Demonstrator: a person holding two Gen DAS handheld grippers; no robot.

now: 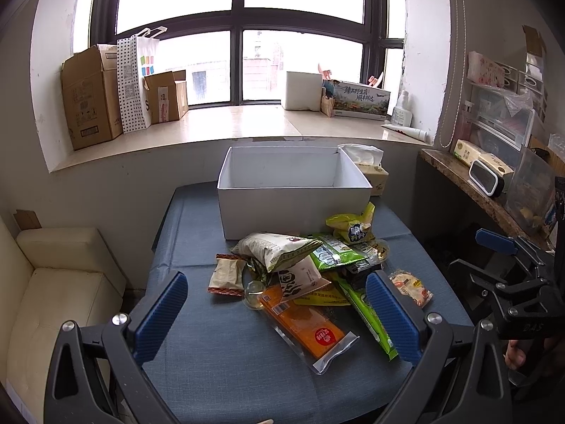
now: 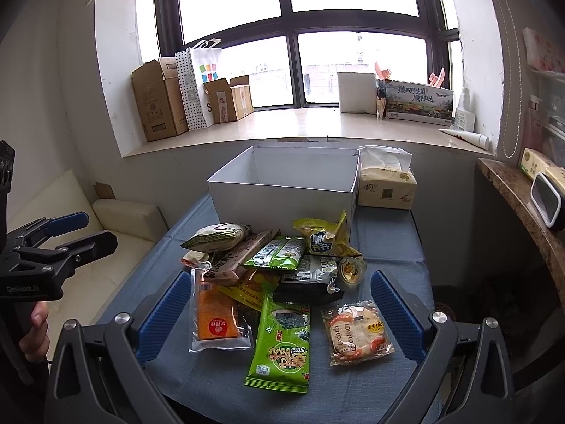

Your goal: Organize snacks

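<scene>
Both claws spread wide, empty: left claw [image 1: 275, 312], right claw [image 2: 279, 312]. Loose heap of foil snack packets [image 2: 275, 265] lies on blue-clothed counter [image 2: 388, 240] just ahead; open white cardboard box [image 2: 282, 190] beyond. Suggest taking the outlying round-cracker packet [image 2: 356, 332] first, pinching a flat edge.

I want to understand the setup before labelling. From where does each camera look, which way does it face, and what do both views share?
Left wrist: sits behind the open left gripper, faces the window over the snack pile; the right gripper and fingers show at right.
Right wrist: sits behind the open right gripper, faces the same way; the left gripper shows at left.
Shared: white box, orange packet, tissue pack.
</scene>
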